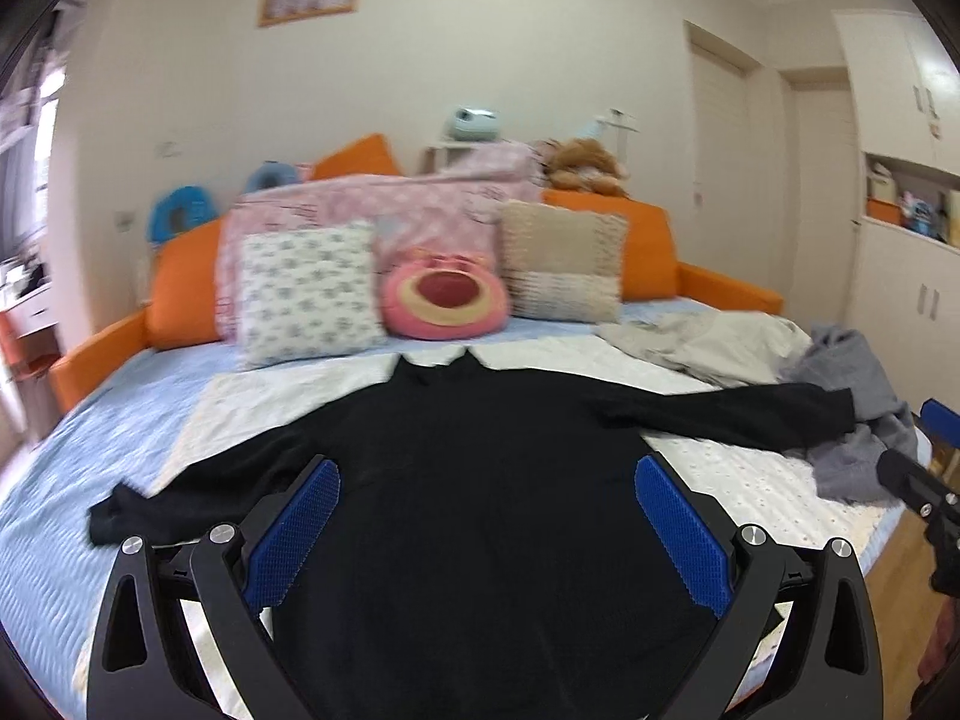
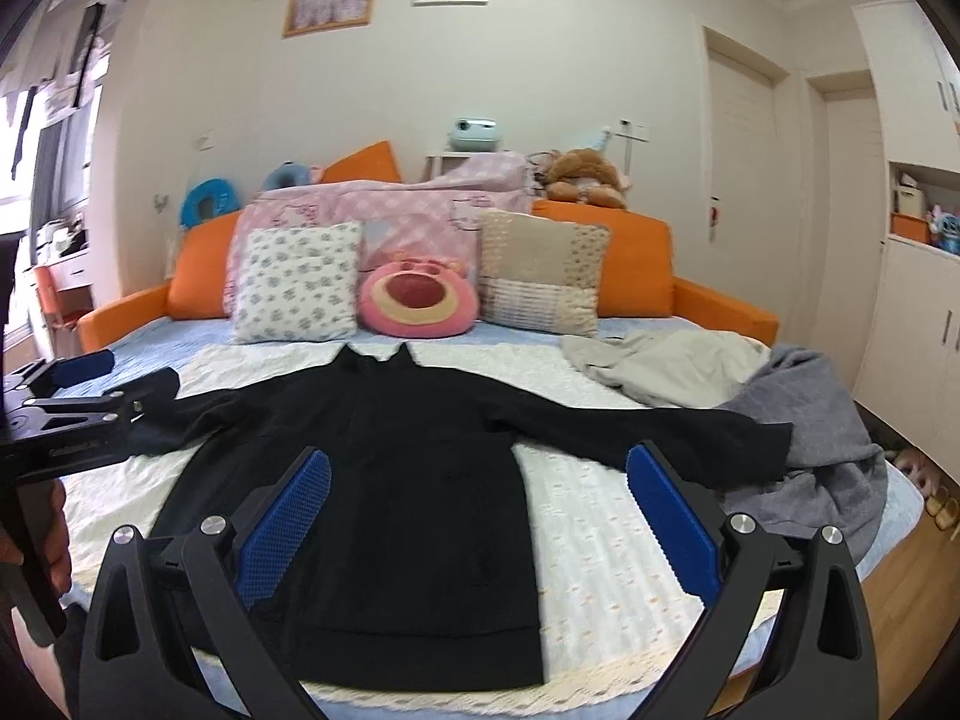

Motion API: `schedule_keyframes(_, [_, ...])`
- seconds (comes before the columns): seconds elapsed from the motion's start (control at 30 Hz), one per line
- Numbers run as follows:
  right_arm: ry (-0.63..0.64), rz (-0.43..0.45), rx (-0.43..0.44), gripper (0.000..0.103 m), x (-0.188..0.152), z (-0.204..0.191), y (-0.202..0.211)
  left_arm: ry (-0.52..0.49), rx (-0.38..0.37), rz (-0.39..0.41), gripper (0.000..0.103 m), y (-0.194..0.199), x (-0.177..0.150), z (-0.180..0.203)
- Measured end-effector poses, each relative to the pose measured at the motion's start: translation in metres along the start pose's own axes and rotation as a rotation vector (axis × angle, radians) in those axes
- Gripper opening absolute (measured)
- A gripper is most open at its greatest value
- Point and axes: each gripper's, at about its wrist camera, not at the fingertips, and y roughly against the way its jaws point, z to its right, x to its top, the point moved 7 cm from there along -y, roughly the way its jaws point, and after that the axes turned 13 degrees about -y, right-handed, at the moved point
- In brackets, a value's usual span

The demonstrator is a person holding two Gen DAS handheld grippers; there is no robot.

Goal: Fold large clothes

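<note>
Big black long-sleeved coat of soft thick cloth (image 2: 384, 480) lying flat on the white quilted cover (image 2: 600, 540) of the blue bed (image 1: 90, 450), collar far away near the pillows, bottom hem close by. Long way of the body running straight away from both claws; sleeves stretched out sideways, one to each side. Left claw (image 1: 486, 534) wide apart, holding nothing, hanging over the middle of the coat's body. Right claw (image 2: 477, 528) also wide apart and empty, over the coat's right edge and the white cover beside it. Right sleeve end (image 2: 762, 438) resting on the rumpled grey cloth pile (image 2: 816, 438) at the bed's right side, nearer the right claw. Left sleeve end (image 1: 120, 516) nearer the left claw. Nothing folded yet, by the look of it. Likely next: each claw out sideways to its own sleeve, then sleeve brought in over the body.
</note>
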Motion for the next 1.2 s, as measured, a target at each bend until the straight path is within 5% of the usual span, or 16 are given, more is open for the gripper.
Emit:
schedule_keyframes(0.2, [-0.033, -0.055, -0.092, 0.098, 0.010, 0.067, -0.048, -0.080, -0.193, -0.100, 0.100, -0.107, 0.013, 0.057])
schedule_keyframes(0.4, [-0.066, -0.096, -0.157, 0.098, 0.025, 0.132, -0.099, -0.062, -0.243, -0.250, 0.100, -0.218, 0.015, 0.098])
schedule_keyframes(0.53, [-0.082, -0.109, -0.228, 0.098, 0.037, 0.167, -0.133, -0.005, -0.248, -0.276, 0.100, -0.275, 0.018, 0.116])
schedule_keyframes(0.73, [-0.159, -0.171, -0.215, 0.098, 0.056, 0.214, -0.178, 0.033, -0.250, -0.294, 0.100, -0.330, 0.027, 0.138])
schedule_keyframes(1.03, [-0.321, -0.349, -0.214, 0.098, 0.070, 0.309, -0.222, -0.068, -0.266, -0.283, 0.100, -0.387, 0.036, 0.169])
schedule_keyframes(1.2, [-0.471, -0.458, -0.153, 0.094, 0.061, 0.337, -0.239, 0.118, -0.378, -0.330, 0.100, -0.418, 0.028, 0.175])
